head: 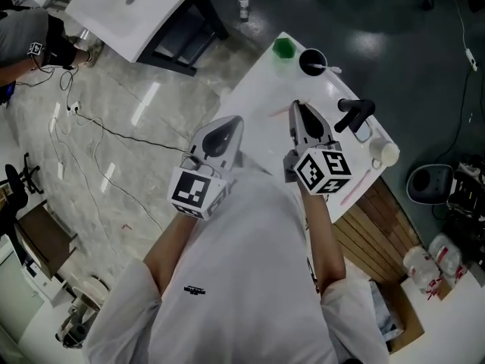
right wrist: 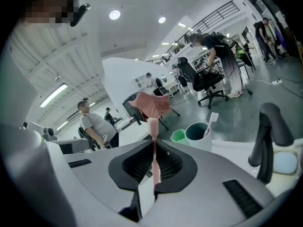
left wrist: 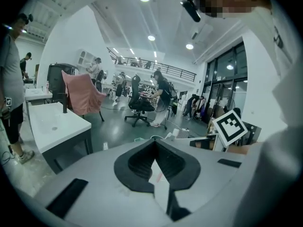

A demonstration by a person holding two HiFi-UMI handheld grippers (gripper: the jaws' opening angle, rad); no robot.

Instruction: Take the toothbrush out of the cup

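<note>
A white cup [head: 313, 61] [right wrist: 199, 134] stands at the far end of the white table [head: 254, 89] with a white toothbrush [right wrist: 211, 122] leaning in it. My right gripper [head: 297, 106] [right wrist: 154, 145] hovers over the table short of the cup, shut on a pink toothbrush [right wrist: 153, 126] that sticks up between the jaws, head end outward. Level with it on the left, my left gripper [head: 236, 120] [left wrist: 154, 144] is held with its jaws together and nothing in them.
A green cup [head: 283, 48] [right wrist: 177, 135] sits beside the white cup. A black handle-shaped stand [head: 355, 114] [right wrist: 270, 136], a round pale disc [right wrist: 286, 162] and a white bottle [head: 385, 152] lie to the right. A pink stick [head: 355, 189] rests at the table's near right edge.
</note>
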